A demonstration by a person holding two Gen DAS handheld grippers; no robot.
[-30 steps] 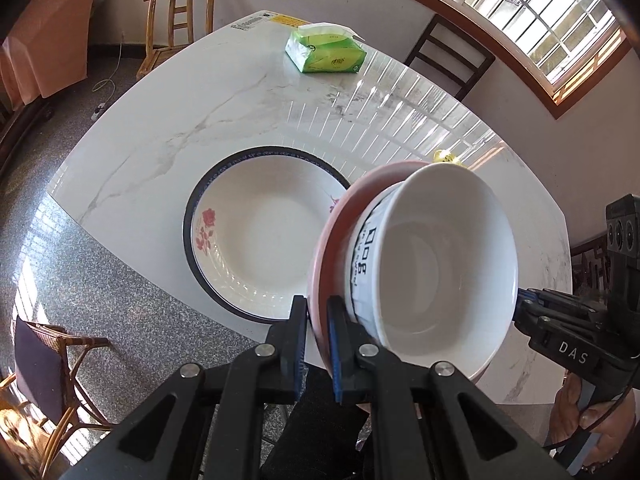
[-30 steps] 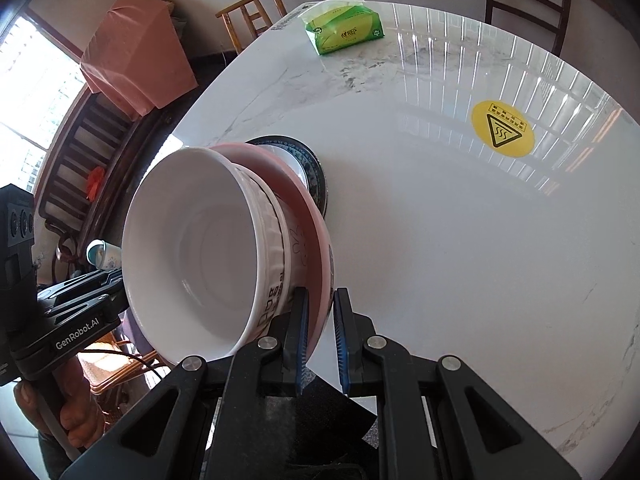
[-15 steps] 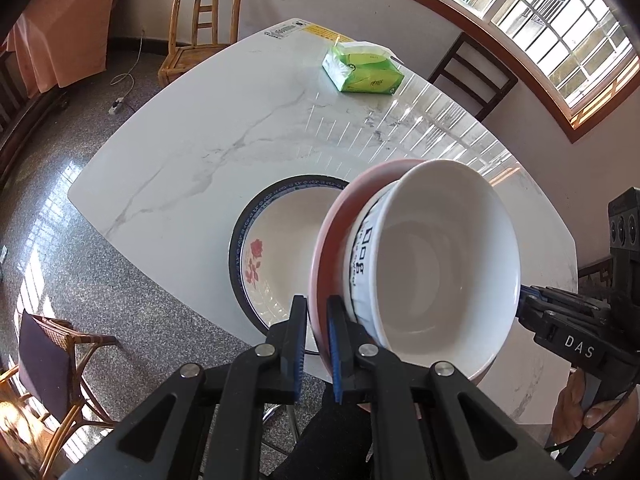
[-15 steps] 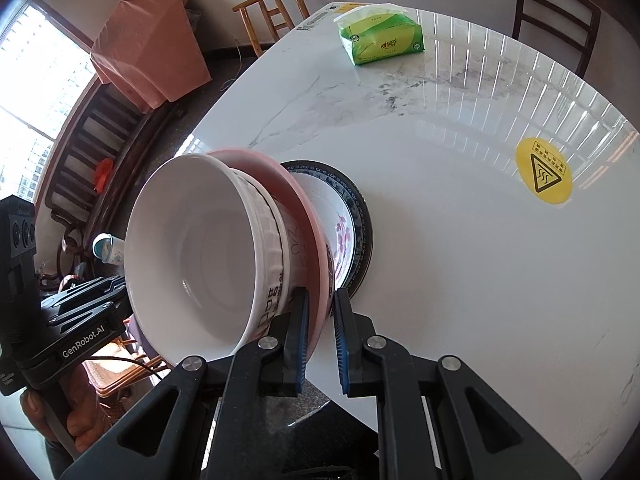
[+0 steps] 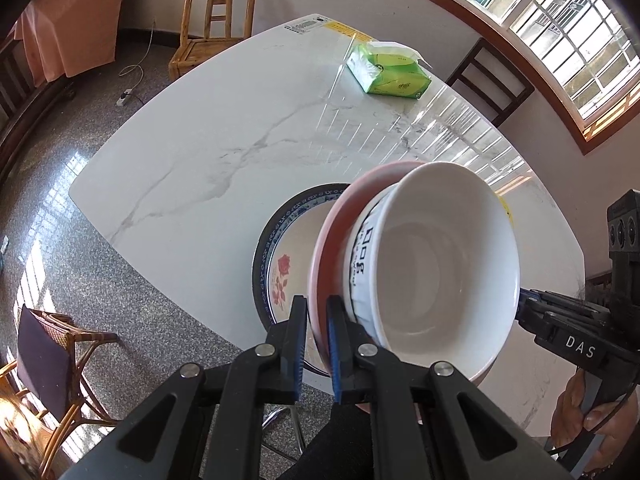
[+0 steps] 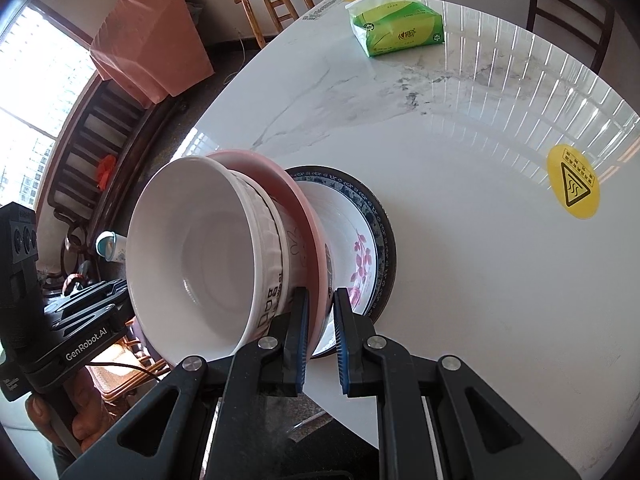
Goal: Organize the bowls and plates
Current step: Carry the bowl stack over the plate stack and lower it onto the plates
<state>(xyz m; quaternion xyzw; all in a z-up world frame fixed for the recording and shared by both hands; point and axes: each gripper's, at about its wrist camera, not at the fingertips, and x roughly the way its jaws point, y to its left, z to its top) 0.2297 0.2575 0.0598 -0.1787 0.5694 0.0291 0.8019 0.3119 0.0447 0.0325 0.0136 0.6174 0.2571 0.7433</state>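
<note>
Both the left hand-held gripper and the right hand-held gripper are pinching the pink plate by its rim. The white bowl is sitting on it at frame centre, above the flowered plate on the tabletop.

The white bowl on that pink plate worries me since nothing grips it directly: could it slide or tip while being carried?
Probably it could slide: the white bowl only rests on the pink plate, and both look glazed and smooth. The left claw and right claw pinch only the plate's rim, so any tilt reaches the bowl. It looks rigid and breakable over the marble table.
</note>
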